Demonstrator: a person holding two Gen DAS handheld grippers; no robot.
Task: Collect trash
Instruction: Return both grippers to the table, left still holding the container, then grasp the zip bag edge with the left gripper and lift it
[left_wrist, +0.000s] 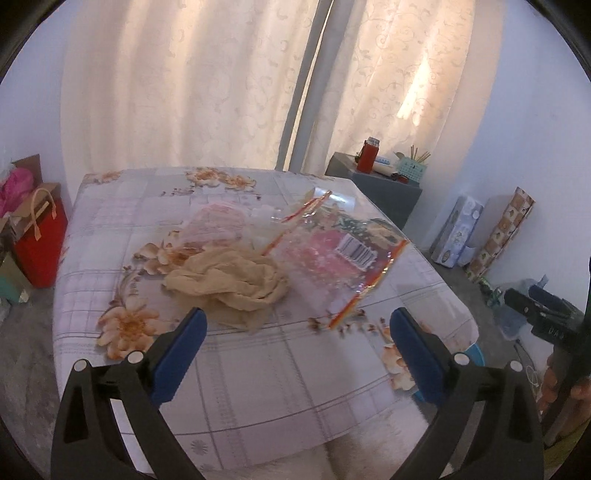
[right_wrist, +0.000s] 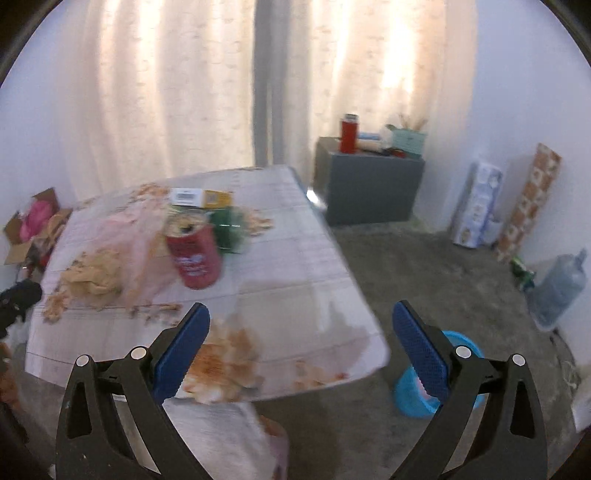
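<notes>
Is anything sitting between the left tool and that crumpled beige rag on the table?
Nothing visible. The left tool hangs open just short of the crumpled beige rag, with only bare tablecloth between them. The clear plastic bag lies to the rag's right, not in the path.

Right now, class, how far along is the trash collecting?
Nothing looks collected yet. Both the left claw and right claw are open and empty. Still on the table: the red can, beige cloth, clear wrapper and yellow box.
</notes>
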